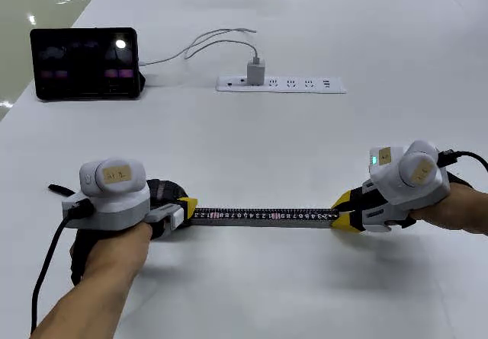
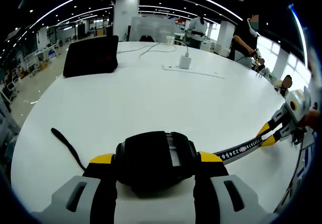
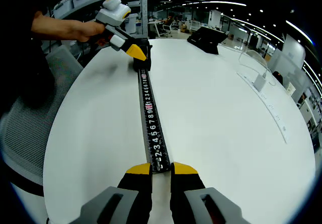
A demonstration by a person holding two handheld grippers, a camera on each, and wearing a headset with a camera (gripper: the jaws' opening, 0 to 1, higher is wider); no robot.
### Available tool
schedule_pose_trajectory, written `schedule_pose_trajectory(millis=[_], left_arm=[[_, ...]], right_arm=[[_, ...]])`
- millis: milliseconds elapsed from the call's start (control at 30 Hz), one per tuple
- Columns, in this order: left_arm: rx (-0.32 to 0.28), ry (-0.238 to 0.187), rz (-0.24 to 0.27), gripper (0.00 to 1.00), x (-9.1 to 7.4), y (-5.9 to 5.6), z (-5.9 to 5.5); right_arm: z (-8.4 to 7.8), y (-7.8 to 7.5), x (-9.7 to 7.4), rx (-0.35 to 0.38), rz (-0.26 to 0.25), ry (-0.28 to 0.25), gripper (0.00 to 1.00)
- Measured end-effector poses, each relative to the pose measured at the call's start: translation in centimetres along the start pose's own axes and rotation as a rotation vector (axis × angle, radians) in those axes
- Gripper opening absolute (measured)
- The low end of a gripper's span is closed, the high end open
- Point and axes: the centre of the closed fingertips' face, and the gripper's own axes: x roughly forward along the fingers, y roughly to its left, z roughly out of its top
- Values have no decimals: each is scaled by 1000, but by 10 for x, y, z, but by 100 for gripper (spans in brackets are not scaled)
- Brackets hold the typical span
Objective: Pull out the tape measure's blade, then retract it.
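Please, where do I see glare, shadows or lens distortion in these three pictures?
Head view: a lamp glares as a bright spot on the tablet screen; faint, soft shadows lie on the table beside the blade. Left gripper view: the fisheye bends the table's edge into a curve. Right gripper view: the blade's numerals are sharp at the near end, tiny farther off.

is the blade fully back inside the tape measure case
No, the blade lies drawn out over the table, from the case held by the left gripper to the right gripper clamped on its tip.
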Motion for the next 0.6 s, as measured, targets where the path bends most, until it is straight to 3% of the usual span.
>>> schedule_pose_trajectory(millis=[600], left_arm=[[-3, 6, -10, 56, -1, -1, 0]], right_arm=[[5, -1, 3, -17, 7, 9, 9]])
